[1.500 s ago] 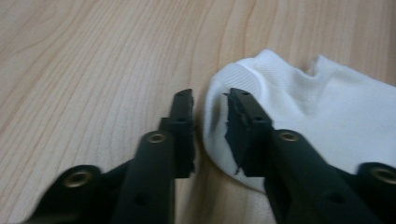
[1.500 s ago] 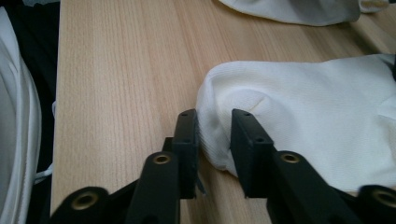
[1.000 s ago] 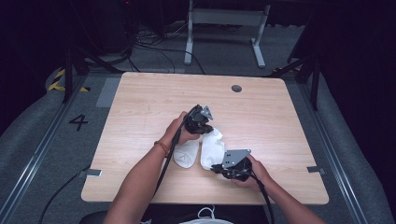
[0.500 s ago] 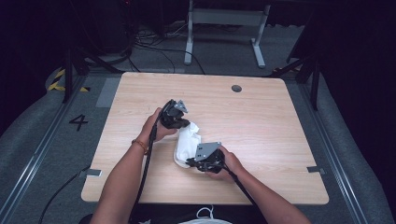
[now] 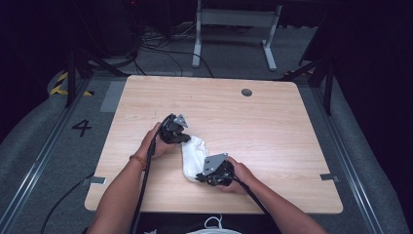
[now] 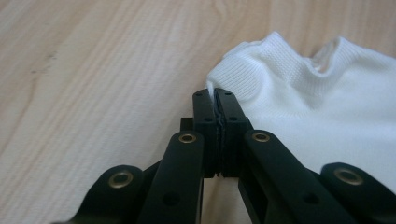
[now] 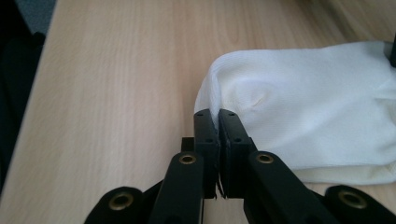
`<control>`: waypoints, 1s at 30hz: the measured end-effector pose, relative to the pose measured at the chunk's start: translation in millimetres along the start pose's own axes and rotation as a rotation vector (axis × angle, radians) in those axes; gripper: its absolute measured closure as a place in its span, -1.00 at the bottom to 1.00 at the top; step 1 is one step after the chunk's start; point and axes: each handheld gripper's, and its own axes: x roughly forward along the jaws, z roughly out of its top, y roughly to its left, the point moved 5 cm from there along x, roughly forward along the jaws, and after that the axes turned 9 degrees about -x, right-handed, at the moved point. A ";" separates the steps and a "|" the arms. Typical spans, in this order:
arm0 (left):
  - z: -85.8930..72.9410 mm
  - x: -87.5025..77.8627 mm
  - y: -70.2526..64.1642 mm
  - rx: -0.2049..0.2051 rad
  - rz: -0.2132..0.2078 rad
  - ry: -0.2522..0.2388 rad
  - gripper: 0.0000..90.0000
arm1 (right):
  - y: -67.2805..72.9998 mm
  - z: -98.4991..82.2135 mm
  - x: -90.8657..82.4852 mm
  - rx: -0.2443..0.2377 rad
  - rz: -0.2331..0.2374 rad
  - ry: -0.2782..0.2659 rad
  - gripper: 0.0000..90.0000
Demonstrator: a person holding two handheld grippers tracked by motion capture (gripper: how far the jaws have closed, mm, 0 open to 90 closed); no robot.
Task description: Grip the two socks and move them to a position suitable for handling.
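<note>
High view, white sock [image 5: 194, 155] flat on bench [image 5: 272, 122] near front edge, left gripper [image 5: 181, 138] jaws clamped on its cuff, right gripper [image 5: 200, 178] jaws clamped on its toe.

Sock [image 6: 327, 121] past right frame edge

A white ribbed sock [image 5: 194, 156] lies on the pale wood-grain table [image 5: 272, 126] (black tongs [image 6: 215, 105], brass rivets).

White sock [image 6: 327, 116]: ribbed knit cloth, matt. Table [image 5: 272, 126]: pale wood grain, smooth. Gripper jaws: matt black plastic, brass rivets.
</note>
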 end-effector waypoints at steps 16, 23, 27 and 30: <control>15.2 -11.7 -41.7 0.087 -0.056 -0.121 0.97 | 29.4 -17.8 -40.3 -0.045 -0.003 0.016 0.95; 10.0 4.2 -34.3 0.054 -0.065 -0.105 0.97 | 32.6 -13.2 -31.9 -0.052 -0.010 0.036 0.95; 8.4 13.7 -32.5 0.052 -0.063 -0.094 0.97 | 33.8 -11.9 -25.5 -0.058 -0.002 0.058 0.95; 7.1 14.7 -29.5 0.042 -0.079 -0.101 0.97 | 33.9 -11.8 -25.1 -0.056 0.003 0.062 0.94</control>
